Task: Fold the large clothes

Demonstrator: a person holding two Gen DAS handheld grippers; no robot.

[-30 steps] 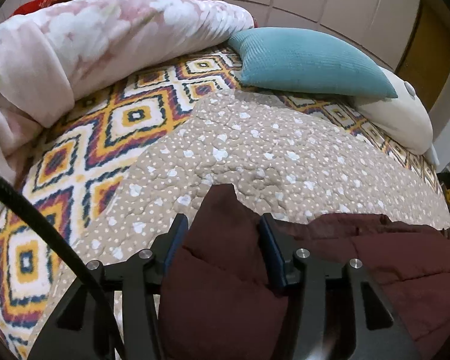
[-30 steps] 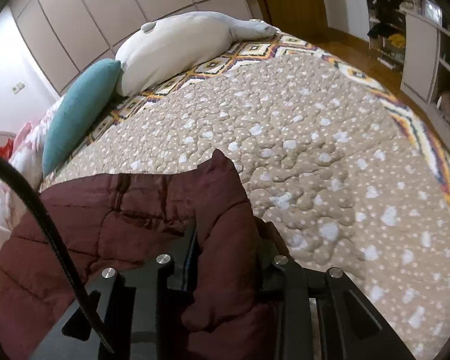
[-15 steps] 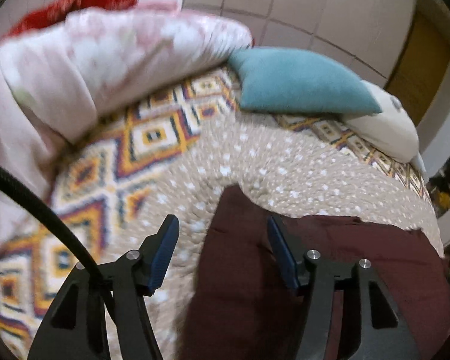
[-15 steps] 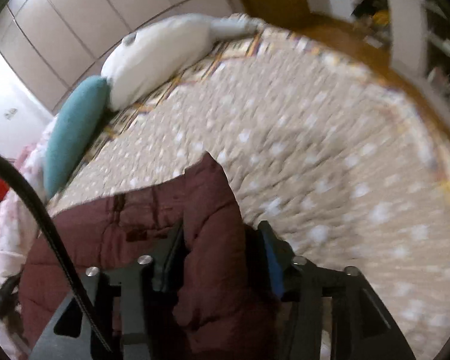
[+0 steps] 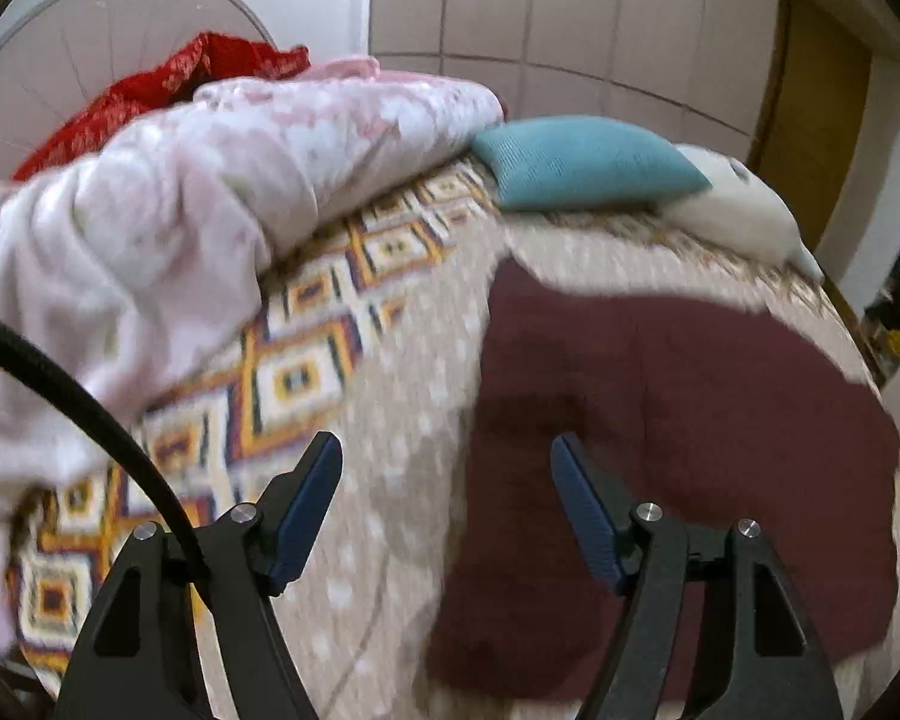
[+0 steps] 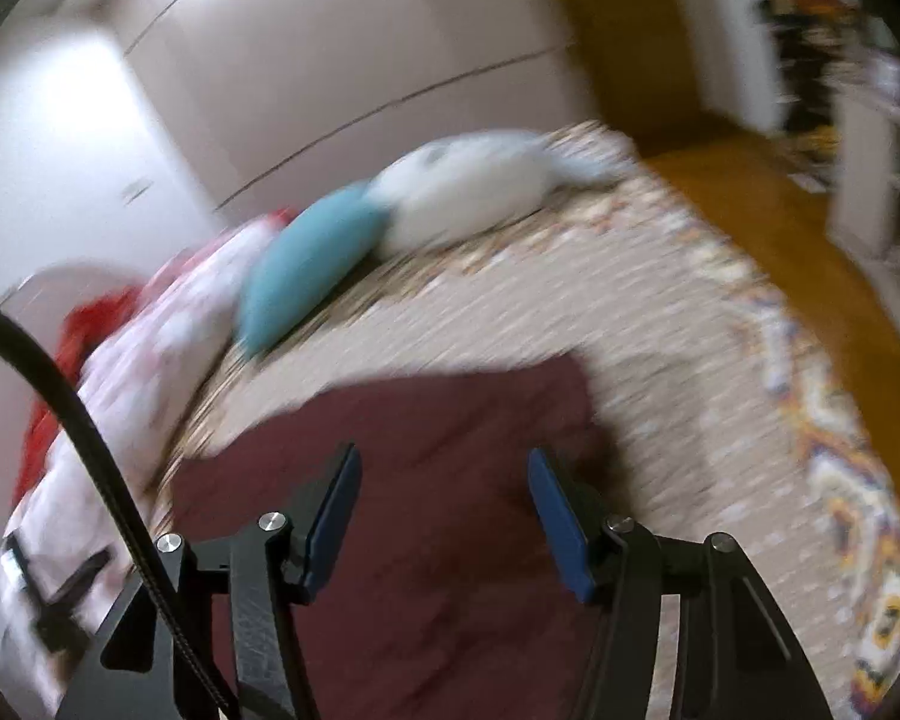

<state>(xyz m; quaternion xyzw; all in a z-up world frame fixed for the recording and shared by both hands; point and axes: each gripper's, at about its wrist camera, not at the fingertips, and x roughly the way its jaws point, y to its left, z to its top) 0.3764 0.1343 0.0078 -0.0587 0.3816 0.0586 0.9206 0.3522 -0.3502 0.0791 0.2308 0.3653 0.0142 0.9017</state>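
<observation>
On the wide bed, over a beige quilted cover with white dots [image 5: 402, 420], lies one dark maroon padded jacket [image 5: 690, 420], spread flat and alone. No brand, label or readable writing shows on anything; both views are blurred.

At the head of the bed I count one teal rectangular cushion [image 5: 582, 165], one white plush pillow [image 5: 738, 216] just beside it, one bundled pink floral duvet [image 5: 180, 228] and one red cloth [image 5: 168, 84] behind that bundle. Under the beige cover a bedspread with a diamond pattern in orange, navy and white [image 5: 294, 372] shows along the edges.

Two grippers are in view. The left gripper [image 5: 444, 474] has its blue pads spread and still widening, with nothing pinched; it hangs above the left edge of the jacket. The right gripper [image 6: 444, 492] also has its jaws apart and opening, empty, above the jacket near its right corner.

To the right of the jacket the beige cover [image 6: 690, 360] is free up to the bed edge, where a wooden floor [image 6: 780, 228] begins.
</observation>
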